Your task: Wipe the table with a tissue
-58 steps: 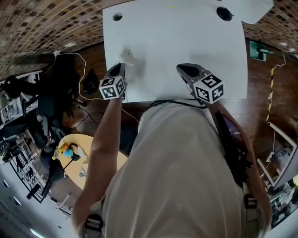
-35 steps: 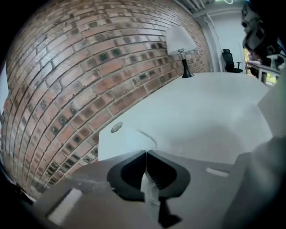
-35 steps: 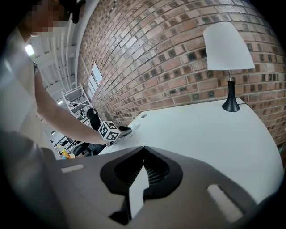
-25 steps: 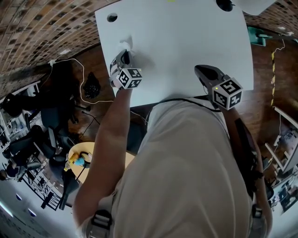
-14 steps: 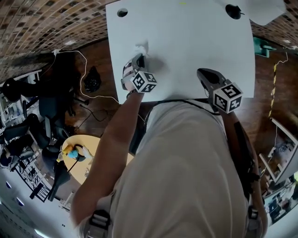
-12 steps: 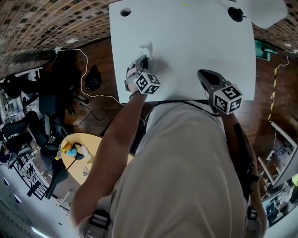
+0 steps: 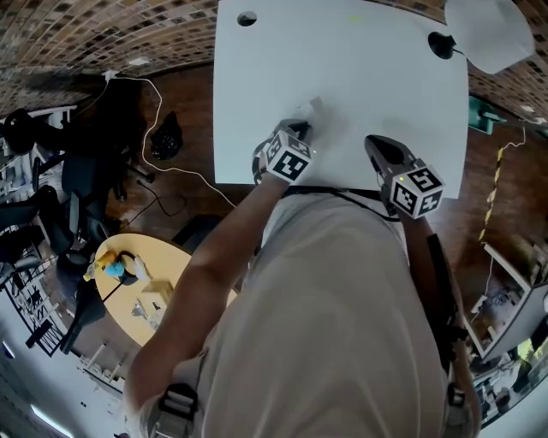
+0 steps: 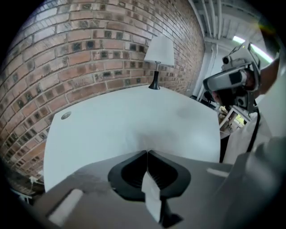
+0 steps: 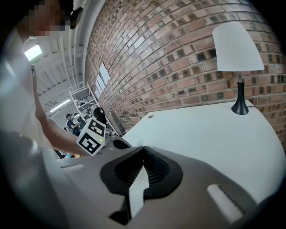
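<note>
My white worktop (image 7: 342, 68) takes bright, even overhead light and nearly washes out, with only soft grey shadows. The floor (image 7: 184, 103) round it is dim. A ceiling strip light (image 8: 243, 44) glares in the left gripper view. Every view bends hard at its edges; the gripper views blacken at the corners, their near foreground soft.

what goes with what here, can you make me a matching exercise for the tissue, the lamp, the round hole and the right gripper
Things:
1 tissue
2 lamp
3 round hole
4 right gripper

Places or states:
a far right corner of the table
b by the table's near edge, shut, empty
c far left corner of the table
d pinched by the left gripper

Pairs: 1-d, 2-a, 3-c, 4-b

The left gripper's jaws have just been opening slightly, with the tissue between them.
</note>
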A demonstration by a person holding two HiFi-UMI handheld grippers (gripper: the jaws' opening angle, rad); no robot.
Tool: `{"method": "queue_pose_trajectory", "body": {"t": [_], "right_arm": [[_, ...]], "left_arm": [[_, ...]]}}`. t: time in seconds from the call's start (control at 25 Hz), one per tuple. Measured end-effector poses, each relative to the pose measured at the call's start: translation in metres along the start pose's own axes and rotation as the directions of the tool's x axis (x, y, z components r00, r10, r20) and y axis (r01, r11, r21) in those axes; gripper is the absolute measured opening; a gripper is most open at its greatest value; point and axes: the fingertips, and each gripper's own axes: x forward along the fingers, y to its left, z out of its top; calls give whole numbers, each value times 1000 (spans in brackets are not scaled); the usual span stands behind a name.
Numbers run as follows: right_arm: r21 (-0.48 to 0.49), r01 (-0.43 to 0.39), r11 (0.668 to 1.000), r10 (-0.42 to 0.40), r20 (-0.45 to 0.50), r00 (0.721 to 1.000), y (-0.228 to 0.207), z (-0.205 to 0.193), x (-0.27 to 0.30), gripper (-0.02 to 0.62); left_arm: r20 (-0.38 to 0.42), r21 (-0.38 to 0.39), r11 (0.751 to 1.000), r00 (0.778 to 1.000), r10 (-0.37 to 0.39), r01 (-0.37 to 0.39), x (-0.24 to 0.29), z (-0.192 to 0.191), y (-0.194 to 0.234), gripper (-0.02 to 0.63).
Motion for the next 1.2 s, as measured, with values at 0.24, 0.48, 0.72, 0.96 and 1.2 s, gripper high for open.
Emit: {"method": "queue_pose_trajectory", "body": {"t": [0.24, 0.48, 0.72, 0.96, 1.2], "right_arm": [[-10, -3, 1000, 3, 2, 1000, -8, -4, -12, 8], [-62, -36, 997, 39, 52, 998, -27, 10, -44, 8], [-129, -82, 988, 97, 116, 988, -37, 26, -86, 8], [-185, -124, 975, 159, 189, 969, -33, 33, -127, 8], [-192, -171, 966, 210, 205, 956, -35, 23, -149, 8]], "left_arm": [[172, -95, 988, 979, -105, 123, -23, 21, -36, 12], [306, -179, 975, 949, -72, 132, -47, 35, -53, 12], [461, -340, 936, 884, 78, 94, -79, 50, -58, 12], [588, -325, 938, 802, 103, 118, -107, 83, -90, 12], [545, -333, 943, 820, 178, 17, -108, 90, -112, 14]]}}
